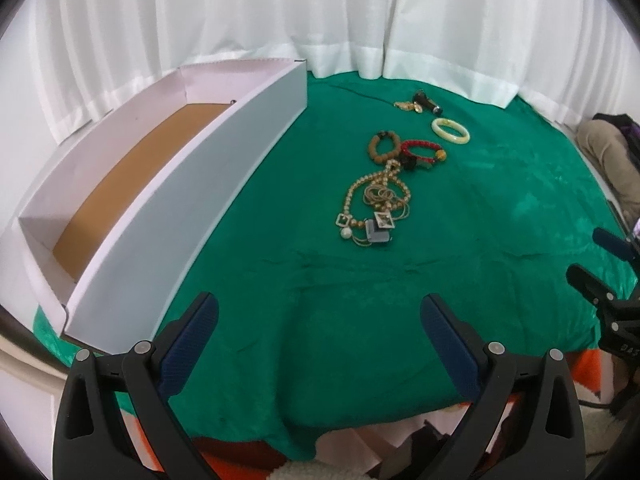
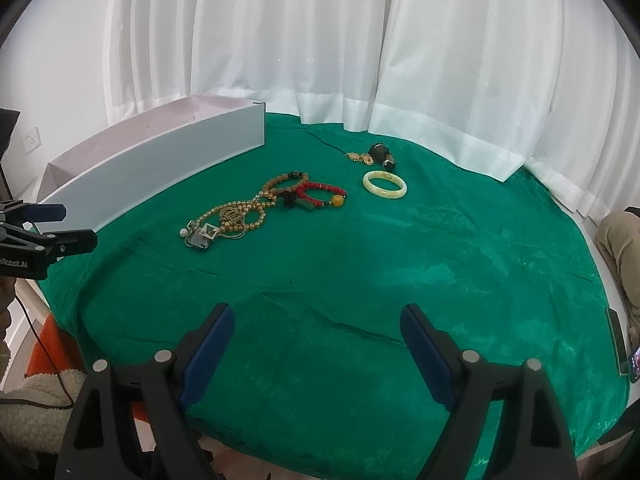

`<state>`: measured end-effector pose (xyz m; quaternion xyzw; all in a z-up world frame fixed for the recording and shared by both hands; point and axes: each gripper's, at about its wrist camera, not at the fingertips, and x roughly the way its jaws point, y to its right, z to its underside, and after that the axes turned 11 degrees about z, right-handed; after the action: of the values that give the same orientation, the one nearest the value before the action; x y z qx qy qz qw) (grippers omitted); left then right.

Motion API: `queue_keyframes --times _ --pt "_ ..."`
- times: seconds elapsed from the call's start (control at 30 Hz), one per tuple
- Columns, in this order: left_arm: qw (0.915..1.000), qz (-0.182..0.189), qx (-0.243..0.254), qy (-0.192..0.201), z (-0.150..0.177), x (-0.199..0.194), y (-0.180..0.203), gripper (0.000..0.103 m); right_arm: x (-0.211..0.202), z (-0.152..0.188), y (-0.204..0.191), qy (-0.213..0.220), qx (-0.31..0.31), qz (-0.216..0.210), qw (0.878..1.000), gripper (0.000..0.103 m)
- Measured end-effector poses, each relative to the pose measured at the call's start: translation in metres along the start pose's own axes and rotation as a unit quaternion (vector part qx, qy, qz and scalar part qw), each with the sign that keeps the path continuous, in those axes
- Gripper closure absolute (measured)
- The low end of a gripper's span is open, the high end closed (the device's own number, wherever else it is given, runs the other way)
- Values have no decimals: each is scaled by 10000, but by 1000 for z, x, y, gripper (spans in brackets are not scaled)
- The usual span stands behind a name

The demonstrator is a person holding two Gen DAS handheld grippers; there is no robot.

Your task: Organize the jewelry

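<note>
Jewelry lies in a loose line on the green cloth [image 1: 500,216]: a gold bead necklace with pendants [image 1: 374,208] [image 2: 228,218], a brown bead bracelet [image 1: 383,145] [image 2: 286,184], a red bead bracelet [image 1: 422,154] [image 2: 322,194], a pale jade bangle [image 1: 450,130] [image 2: 384,185], and a small dark piece with a gold charm [image 1: 420,104] [image 2: 378,154]. A long white box [image 1: 192,196] [image 2: 160,172] with a brown floor stands open at the left. My left gripper [image 1: 320,324] and right gripper [image 2: 318,324] are open and empty, near the cloth's front edge, apart from the jewelry.
White curtains [image 1: 320,20] hang behind the table. A person's leg in tan trousers [image 2: 620,240] is at the right edge. The right gripper [image 1: 600,264] shows at the right of the left wrist view, the left gripper [image 2: 44,232] at the left of the right wrist view.
</note>
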<state>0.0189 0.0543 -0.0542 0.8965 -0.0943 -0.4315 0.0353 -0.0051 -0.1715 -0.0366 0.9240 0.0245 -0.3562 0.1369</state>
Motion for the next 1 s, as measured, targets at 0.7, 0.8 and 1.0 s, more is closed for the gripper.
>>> queue_keyframes --times 0.7,0.8,1.0 --pt "9997 15 -150 -191 4 8 -6 2 -1 -1 -3 -18 -24 -37 10000 16" --pt "9997 11 -143 -213 4 10 -6 2 -1 -1 -3 -24 -24 -35 10000 16" --pt "9997 3 -138 -223 5 10 -7 2 -1 -2 -3 -20 -19 -38 10000 16"
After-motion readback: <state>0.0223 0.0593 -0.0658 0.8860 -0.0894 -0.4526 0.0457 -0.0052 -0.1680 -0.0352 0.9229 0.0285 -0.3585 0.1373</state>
